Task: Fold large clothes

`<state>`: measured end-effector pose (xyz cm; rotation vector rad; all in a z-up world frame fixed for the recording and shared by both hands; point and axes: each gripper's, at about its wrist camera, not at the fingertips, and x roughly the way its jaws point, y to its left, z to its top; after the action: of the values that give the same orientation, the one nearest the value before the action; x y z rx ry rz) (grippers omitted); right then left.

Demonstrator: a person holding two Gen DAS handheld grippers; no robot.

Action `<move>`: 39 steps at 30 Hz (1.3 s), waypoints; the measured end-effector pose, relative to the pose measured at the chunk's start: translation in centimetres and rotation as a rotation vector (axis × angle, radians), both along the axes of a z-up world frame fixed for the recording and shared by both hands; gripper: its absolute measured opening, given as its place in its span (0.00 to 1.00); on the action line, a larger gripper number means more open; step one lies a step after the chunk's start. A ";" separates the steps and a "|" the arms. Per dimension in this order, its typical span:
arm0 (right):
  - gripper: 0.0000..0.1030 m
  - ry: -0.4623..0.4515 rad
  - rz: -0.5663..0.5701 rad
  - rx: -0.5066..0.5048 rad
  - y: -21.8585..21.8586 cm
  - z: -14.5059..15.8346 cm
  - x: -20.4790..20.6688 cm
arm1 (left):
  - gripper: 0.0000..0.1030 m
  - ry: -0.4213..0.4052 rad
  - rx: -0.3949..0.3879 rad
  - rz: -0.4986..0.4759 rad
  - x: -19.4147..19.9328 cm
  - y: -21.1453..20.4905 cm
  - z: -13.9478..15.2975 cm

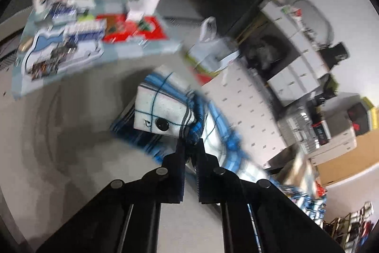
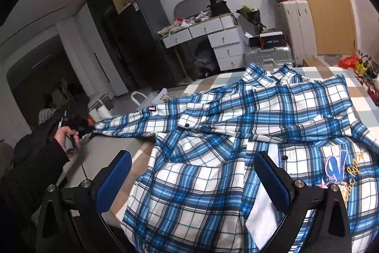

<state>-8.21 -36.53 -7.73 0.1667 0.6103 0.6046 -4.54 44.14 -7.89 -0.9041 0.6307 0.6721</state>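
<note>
Nearest, the right gripper (image 2: 193, 178) hovers with jaws wide apart over the blue-and-white plaid button shirt (image 2: 236, 134) spread on the checked tabletop (image 2: 364, 96). Farther left, the left gripper (image 1: 189, 146) pinches its sleeve cuff (image 1: 163, 110).

Left claw (image 1: 190, 146) clamped on plaid cuff (image 1: 165, 108)

The shirt (image 2: 236, 134) is spread across the table (image 2: 362, 96), one sleeve (image 2: 123, 125) stretched off its left edge. Behind the table, a drawer unit (image 2: 213, 39) is flanked by a cabinet (image 2: 132, 39) leftward and suitcases (image 2: 293, 27) rightward.
</note>
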 end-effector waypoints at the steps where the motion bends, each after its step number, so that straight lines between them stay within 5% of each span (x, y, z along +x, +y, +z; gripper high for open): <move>1: 1.00 0.004 0.000 0.006 -0.1 0.0 0.0 | 0.03 -0.029 0.022 -0.013 0.0 -0.3 1.0; 11: 1.00 0.027 -0.027 0.072 -1.7 0.3 0.4 | 0.03 -0.175 0.290 -0.227 4.2 -7.7 11.7; 17: 1.00 0.032 -0.082 0.101 -3.2 0.7 0.7 | 0.03 -0.268 0.445 -0.466 9.8 -18.1 18.0; 21: 1.00 0.029 -0.226 0.111 -5.9 0.8 1.2 | 0.03 -0.310 0.493 -0.738 14.8 -28.8 19.3; 25: 1.00 0.044 -0.405 0.100 -9.7 0.5 2.4 | 0.03 -0.308 0.472 -0.985 19.1 -38.3 16.3; 29: 1.00 0.118 -0.590 0.130 -14.8 -0.7 3.6 | 0.03 -0.251 0.424 -1.199 22.6 -46.8 9.8; 35: 1.00 0.165 -0.788 0.126 -21.2 -2.4 4.0 | 0.05 -0.128 0.205 -1.329 26.0 -54.1 -0.6; 39: 1.00 0.239 -0.816 0.150 -23.3 -4.0 4.7 | 0.23 0.009 -0.035 -1.402 26.5 -55.5 -5.5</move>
<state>-3.51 -59.83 -11.72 0.5998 0.6626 -0.1660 21.97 -11.33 -13.41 -0.3084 1.0811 -0.5972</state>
